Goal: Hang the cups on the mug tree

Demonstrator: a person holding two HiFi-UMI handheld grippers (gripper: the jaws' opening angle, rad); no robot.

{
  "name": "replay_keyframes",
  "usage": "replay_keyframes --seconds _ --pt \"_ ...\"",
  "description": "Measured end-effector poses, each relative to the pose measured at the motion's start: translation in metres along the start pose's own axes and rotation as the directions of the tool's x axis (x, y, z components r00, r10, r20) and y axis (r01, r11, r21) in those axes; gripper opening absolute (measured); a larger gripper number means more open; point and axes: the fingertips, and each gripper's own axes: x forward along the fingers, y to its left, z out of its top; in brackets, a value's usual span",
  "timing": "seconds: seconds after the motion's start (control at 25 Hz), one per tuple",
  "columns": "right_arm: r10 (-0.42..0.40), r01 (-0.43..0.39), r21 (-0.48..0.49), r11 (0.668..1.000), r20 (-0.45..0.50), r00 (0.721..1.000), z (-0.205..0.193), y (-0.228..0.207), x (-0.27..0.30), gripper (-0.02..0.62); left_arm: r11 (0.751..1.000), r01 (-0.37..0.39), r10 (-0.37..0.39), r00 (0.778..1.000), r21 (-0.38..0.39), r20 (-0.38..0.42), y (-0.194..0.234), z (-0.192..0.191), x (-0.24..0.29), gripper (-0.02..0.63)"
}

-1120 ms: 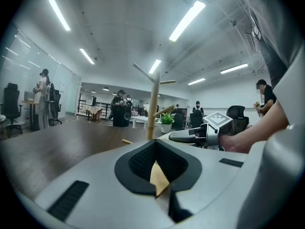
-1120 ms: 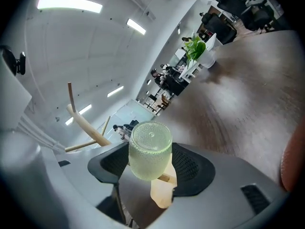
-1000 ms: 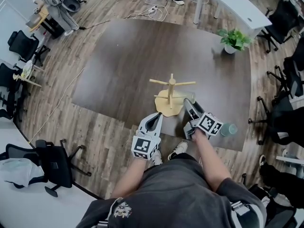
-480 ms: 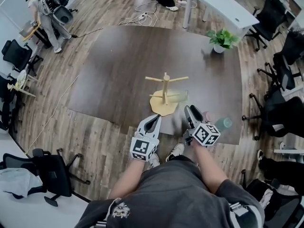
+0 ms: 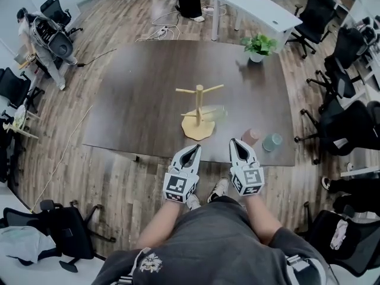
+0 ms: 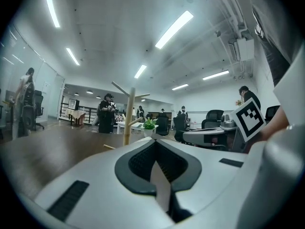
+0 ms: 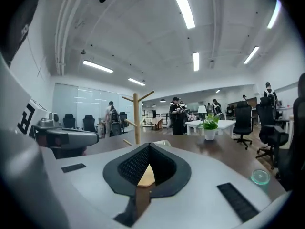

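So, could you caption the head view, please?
Shut, empty left gripper and right gripper before the mug tree; pink cup, green cup nearby.

The wooden mug tree (image 5: 199, 103) stands upright on the worktop (image 5: 136, 100). A clear cup (image 5: 216, 113) hangs sideways at its lower right peg. A pink cup (image 5: 250, 136) and a teal cup (image 5: 272, 142) stand side by side near the front right edge.

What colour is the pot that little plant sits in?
White; the plant pot shows best in the right gripper view.

Desk (image 5: 136, 94): left half open for passage. Centre: mug tree (image 5: 198, 107), clear cup (image 5: 215, 113) on its right. Near-right edge: pink cup (image 5: 250, 136), green cup (image 5: 273, 142). Far right: potted plant (image 5: 257, 46).
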Motion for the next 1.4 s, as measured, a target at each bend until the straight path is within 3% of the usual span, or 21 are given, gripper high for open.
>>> replay_keyframes --seconds 0.36,0.8,1.0,1.4 --pt "-0.057 0.061 -0.122 0.991 0.031 0.998 0.003 0.02 -0.044 0.026 0.997 0.072 -0.072 0.996 0.012 0.057 -0.027 0.016 -0.02 0.006" --pt "-0.174 0.173 -0.077 0.982 -0.004 0.985 -0.017 -0.038 -0.064 0.026 0.986 0.166 -0.166 0.986 0.014 0.021 -0.063 0.005 0.034 0.006" --pt "-0.161 0.161 -0.043 0.986 -0.005 0.987 -0.028 -0.066 -0.065 0.026 0.977 0.197 -0.196 0.98 0.085 -0.022 -0.082 0.003 0.067 0.007" --pt "-0.154 0.152 -0.036 0.988 -0.074 0.985 -0.065 -0.112 -0.057 0.029 0.969 0.237 -0.23 0.968 0.072 -0.099 -0.108 -0.028 0.11 0.006"
